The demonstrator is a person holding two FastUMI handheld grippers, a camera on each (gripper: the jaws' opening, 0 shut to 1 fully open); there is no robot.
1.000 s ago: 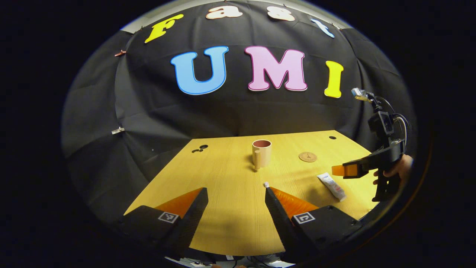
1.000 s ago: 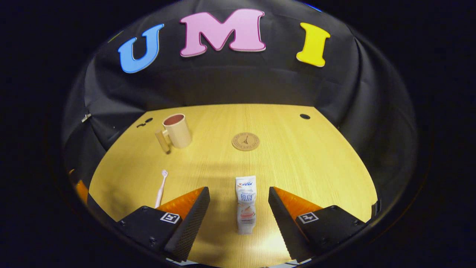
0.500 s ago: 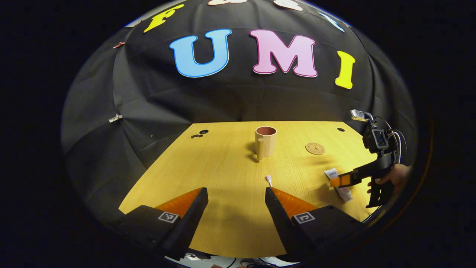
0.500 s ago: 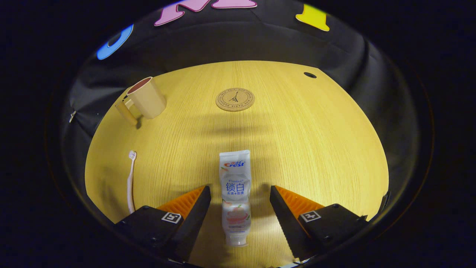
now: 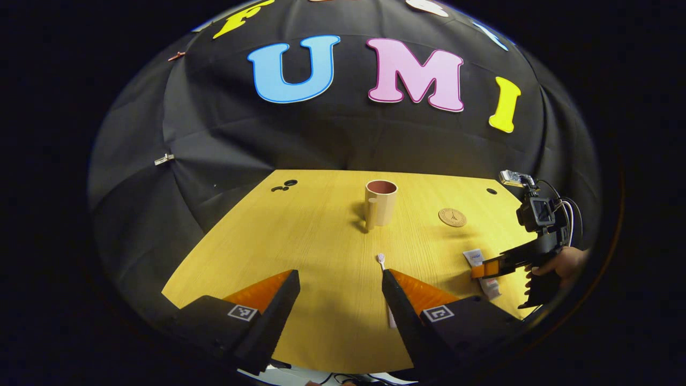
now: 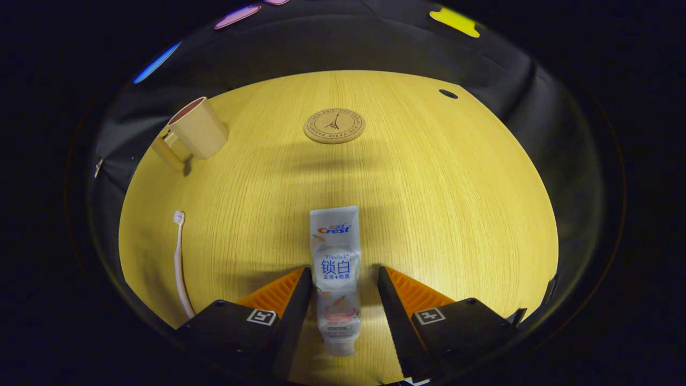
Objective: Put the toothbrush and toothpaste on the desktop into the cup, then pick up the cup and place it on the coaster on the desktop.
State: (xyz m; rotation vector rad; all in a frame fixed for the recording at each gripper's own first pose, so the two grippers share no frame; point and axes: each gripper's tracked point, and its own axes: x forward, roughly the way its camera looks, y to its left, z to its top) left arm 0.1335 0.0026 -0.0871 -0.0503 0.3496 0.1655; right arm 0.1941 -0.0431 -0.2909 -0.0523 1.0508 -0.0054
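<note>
**Toothpaste tube between the right fingers**

Toothbrush (image 6: 179, 262) lies at the left of the wooden surface (image 6: 439, 203) in the right gripper view; the cup (image 6: 195, 128) stands upright beyond it. Toothpaste tube (image 6: 336, 273) lies flat between the right hand-held gripper (image 6: 343, 279) fingers, which stand apart just beside it. The coaster (image 6: 334, 126) sits farther back. The left hand-held gripper (image 5: 340, 281) is spread wide above the surface.

Matt wood-grain desktop (image 6: 455, 214), glossy plastic toothpaste (image 6: 335, 257), seemingly cork coaster (image 6: 334, 126).
</note>
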